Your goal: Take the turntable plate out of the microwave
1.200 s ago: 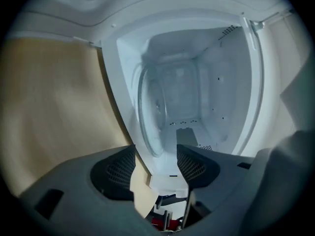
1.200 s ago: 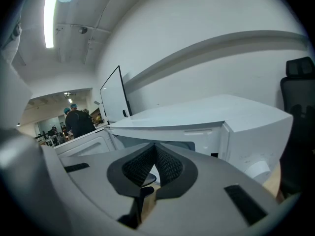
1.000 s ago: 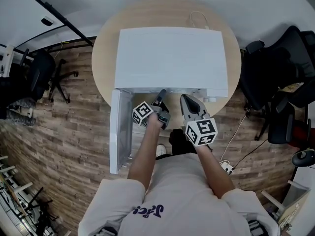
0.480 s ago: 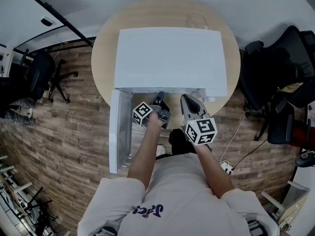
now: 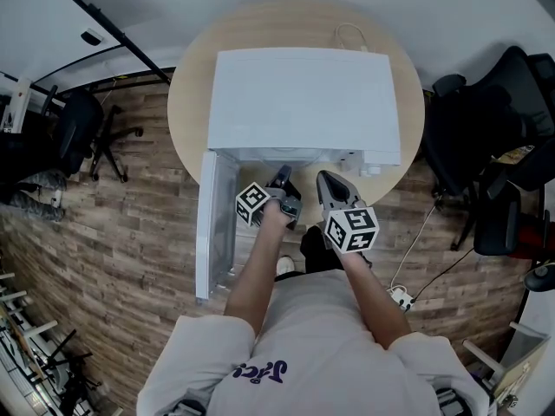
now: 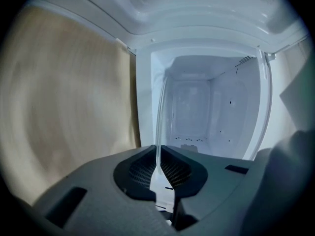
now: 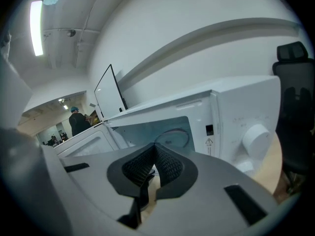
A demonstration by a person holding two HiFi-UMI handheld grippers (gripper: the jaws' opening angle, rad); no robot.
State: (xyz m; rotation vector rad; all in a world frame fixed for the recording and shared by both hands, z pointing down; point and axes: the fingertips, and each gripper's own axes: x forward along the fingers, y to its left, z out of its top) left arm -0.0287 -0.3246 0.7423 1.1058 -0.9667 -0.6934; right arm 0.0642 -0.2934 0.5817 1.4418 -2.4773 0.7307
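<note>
Left gripper (image 6: 158, 170) jaws have just been closing and are now clamping the turntable plate (image 6: 160, 117) edge-on at frame centre. Right gripper (image 7: 150, 175) jaws are sitting closed, empty, facing the microwave (image 5: 303, 102).

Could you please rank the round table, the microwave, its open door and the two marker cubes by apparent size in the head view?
1. round table
2. microwave
3. open door
4. right marker cube and left marker cube: the right looks slightly bigger, perhaps only because it is nearer the camera, so I leave them unranked.
</note>
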